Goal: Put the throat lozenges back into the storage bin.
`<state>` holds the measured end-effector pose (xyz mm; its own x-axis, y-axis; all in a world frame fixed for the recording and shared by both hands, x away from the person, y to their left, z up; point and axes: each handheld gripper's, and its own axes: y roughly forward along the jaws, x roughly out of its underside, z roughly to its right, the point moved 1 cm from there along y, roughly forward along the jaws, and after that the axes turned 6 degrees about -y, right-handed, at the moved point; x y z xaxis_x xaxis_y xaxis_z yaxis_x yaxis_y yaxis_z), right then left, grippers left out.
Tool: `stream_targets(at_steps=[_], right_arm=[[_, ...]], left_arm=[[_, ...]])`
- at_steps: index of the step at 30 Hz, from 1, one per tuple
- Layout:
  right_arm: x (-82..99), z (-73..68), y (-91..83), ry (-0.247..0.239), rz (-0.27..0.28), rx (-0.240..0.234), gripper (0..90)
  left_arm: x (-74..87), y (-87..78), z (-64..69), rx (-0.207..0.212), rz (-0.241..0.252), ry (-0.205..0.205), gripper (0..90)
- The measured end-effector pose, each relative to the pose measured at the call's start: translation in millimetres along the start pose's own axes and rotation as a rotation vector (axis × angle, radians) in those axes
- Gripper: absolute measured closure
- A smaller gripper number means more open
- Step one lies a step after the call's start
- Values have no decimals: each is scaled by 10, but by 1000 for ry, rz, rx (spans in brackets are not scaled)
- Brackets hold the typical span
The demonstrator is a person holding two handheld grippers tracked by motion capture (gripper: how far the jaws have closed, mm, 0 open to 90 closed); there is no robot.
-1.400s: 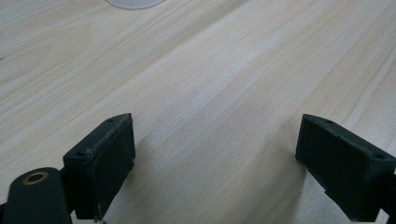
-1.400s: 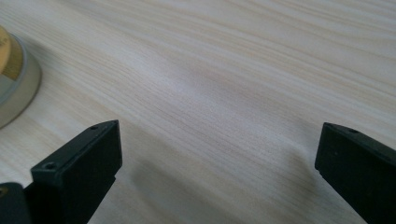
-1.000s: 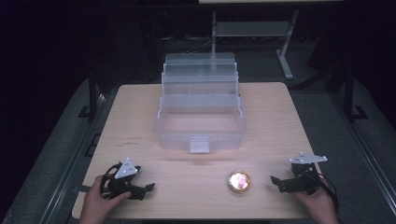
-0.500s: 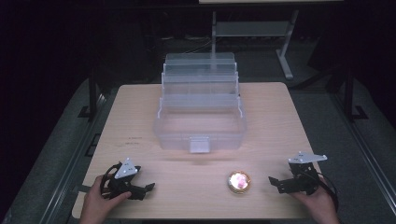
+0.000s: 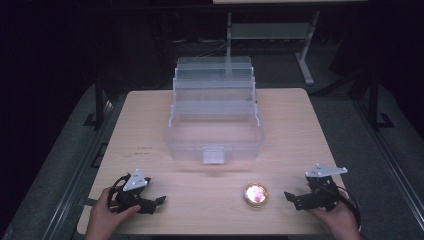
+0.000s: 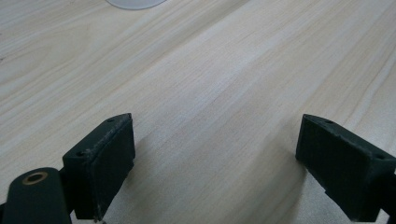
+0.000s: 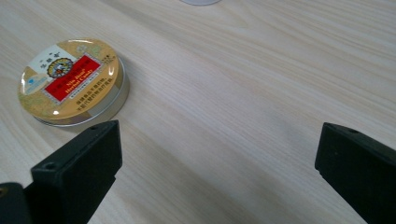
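- Round tin: shallow, gold lid with a red label, silver wall, lying flat on the table.
- Right gripper: jaws spread wide, empty, near the tin.
- Left gripper: jaws spread wide, empty.

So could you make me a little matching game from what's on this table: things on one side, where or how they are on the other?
Things:
1. tin
2. box
3. left gripper
4. right gripper

Places or states:
A. clear, tiered, at the table's middle
B. open, just right of the tin
C. gold, round, lying flat near the front edge
D. open, at the front left corner

Pairs: 1-C, 2-A, 3-D, 4-B
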<state>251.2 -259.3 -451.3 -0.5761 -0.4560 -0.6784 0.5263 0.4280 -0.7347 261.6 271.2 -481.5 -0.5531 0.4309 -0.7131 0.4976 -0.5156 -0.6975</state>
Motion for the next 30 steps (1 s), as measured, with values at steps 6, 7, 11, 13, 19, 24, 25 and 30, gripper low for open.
stream_targets(at_steps=[6, 7, 11, 13, 19, 24, 25, 30], right_arm=[[-38, -65, 18, -20, -2, -19, 3], [-45, -74, 18, -24, -3, -22, 3], [-65, -106, 23, -29, -3, -27, 3], [-73, -118, 26, -36, -6, -31, 3], [-91, -157, 42, -50, -10, -39, 3], [-113, -197, 53, -62, -11, -51, 3], [-119, -202, 53, -66, -16, -54, 3], [-148, -244, 76, -85, -18, -64, 3]], left_arm=[[0, 0, 0, 0, 0, 0, 109], [0, 0, 0, 0, 0, 0, 109], [0, 0, 0, 0, 0, 0, 109], [0, 0, 0, 0, 0, 0, 109], [0, 0, 0, 0, 0, 0, 109], [0, 0, 0, 0, 0, 0, 109], [0, 0, 0, 0, 0, 0, 109], [0, 0, 0, 0, 0, 0, 109]])
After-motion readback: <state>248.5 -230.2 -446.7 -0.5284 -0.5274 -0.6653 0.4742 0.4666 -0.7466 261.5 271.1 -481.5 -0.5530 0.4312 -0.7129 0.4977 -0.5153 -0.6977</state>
